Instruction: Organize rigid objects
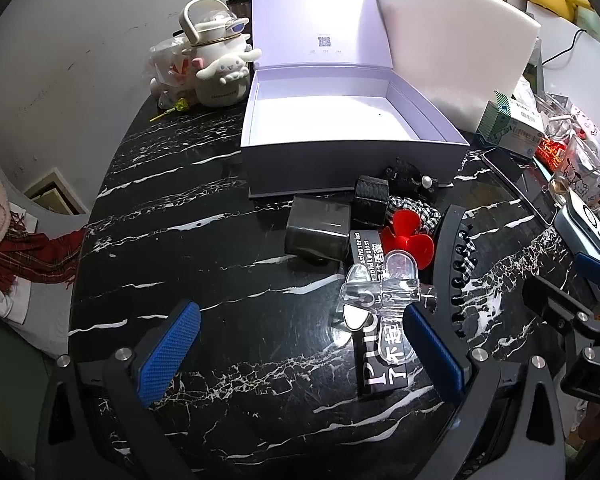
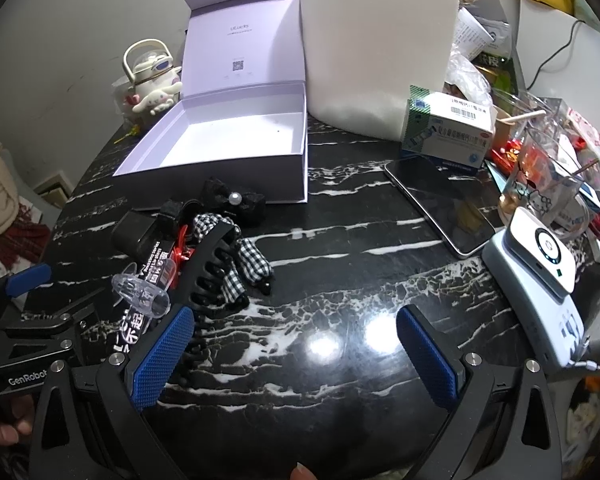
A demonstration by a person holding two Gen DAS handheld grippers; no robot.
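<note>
Standing open, bare-floored lavender box (image 1: pixel 352 136)

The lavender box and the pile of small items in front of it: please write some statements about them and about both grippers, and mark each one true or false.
1. The lavender box is open and nothing lies inside it. True.
2. The left gripper holds the clear hair clip. False: its fingers are spread apart, and the clip lies on the lip gloss box.
3. The red hair clip is in the pile outside the box. True.
4. The right gripper is shut on the black claw clip. False: it is open, with only bare table between its fingers.
5. The phone lies inside the box. False: it lies on the table, right of the box.
</note>
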